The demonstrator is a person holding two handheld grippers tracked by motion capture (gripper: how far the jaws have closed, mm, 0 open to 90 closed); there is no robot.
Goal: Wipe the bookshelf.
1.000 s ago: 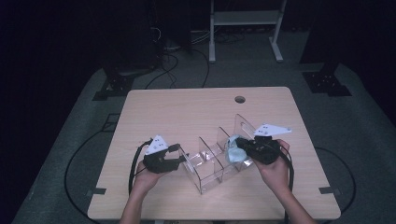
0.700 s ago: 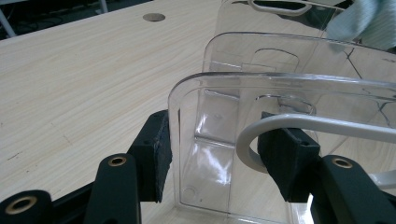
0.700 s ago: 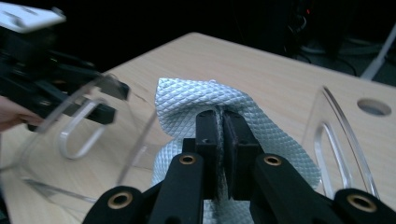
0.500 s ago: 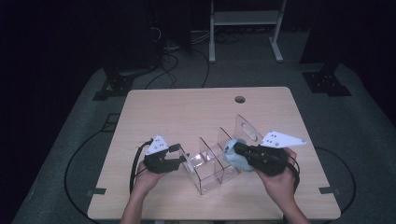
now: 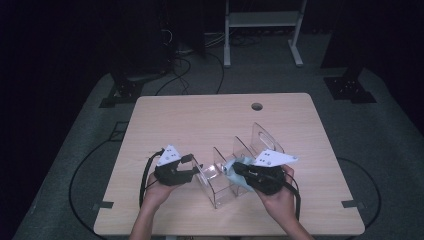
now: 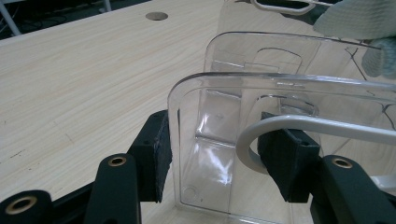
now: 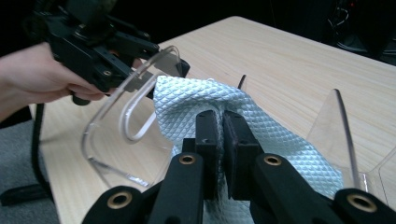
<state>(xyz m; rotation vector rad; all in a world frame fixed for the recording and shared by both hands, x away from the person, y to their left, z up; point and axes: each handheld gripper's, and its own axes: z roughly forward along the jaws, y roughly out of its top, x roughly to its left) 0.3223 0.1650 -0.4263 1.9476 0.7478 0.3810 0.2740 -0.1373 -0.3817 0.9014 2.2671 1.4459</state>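
A clear plastic organizer [image 5: 223, 193] with upright dividers stands on the wooden table [image 5: 200, 120]. My left gripper [image 5: 196, 171] is shut on its left end wall [image 6: 280, 93], one pad [image 6: 158, 151] outside it and the other behind the handle cut-out [image 6: 303, 123]. My right gripper [image 7: 223, 135] is shut on a pale blue quilted cloth [image 7: 196, 100]. The cloth [image 5: 232, 175] lies against the organizer's middle dividers, and its edge [image 6: 359, 18] shows in the left gripper view too. The end wall [image 7: 116, 100] and the left gripper [image 7: 175, 65] appear beyond the cloth.
A round cable hole [image 5: 257, 106] sits near the table's far edge. Taller clear dividers [image 5: 262, 137] rise behind the right gripper. Cables trail off the near left edge [image 5: 145, 180]. A white stand [image 5: 260, 20] is on the floor beyond.
My right gripper has moved with the cloth toward the near edge and slightly left, along the dividers. The left gripper has kept its hold in place.
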